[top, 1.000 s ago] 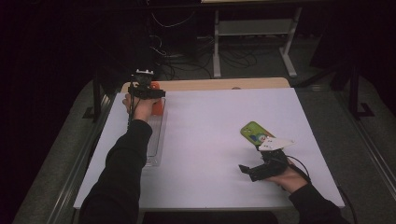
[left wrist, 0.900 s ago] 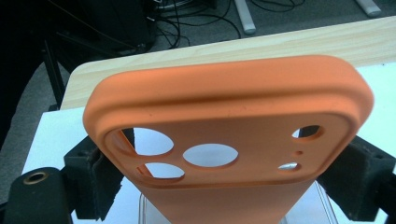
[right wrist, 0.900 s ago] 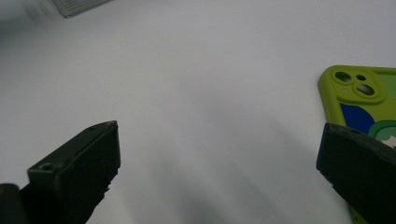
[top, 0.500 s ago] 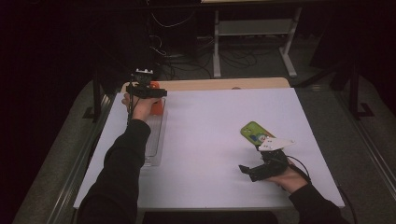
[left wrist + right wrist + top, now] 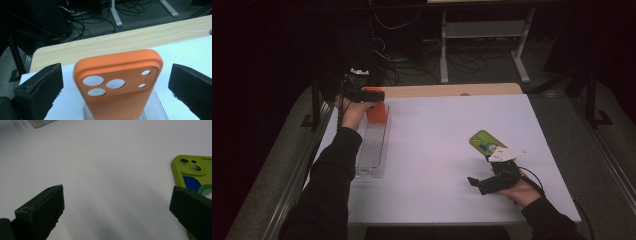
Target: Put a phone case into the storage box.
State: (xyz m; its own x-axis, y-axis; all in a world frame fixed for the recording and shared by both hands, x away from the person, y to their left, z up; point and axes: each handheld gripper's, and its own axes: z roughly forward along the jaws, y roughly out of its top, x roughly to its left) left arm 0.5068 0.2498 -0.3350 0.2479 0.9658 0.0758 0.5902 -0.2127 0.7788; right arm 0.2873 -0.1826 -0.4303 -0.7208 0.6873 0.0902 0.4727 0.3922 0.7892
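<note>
An orange phone case stands upright at the far end of a clear plastic tray, camera cutouts facing me. My left gripper is open, its jaws wide on either side of the case and touching neither edge. From the high view, the left gripper sits just over the orange case at the table's far left. A green phone case lies flat on the white table cover. My right gripper is open and low over the bare cover just left of it. In the high view the right gripper rests near the green case.
The clear tray runs lengthwise along the table's left side. A strip of bare wood edges the far side of the white cover. Beyond the table are cables and a metal stand on a dark floor.
</note>
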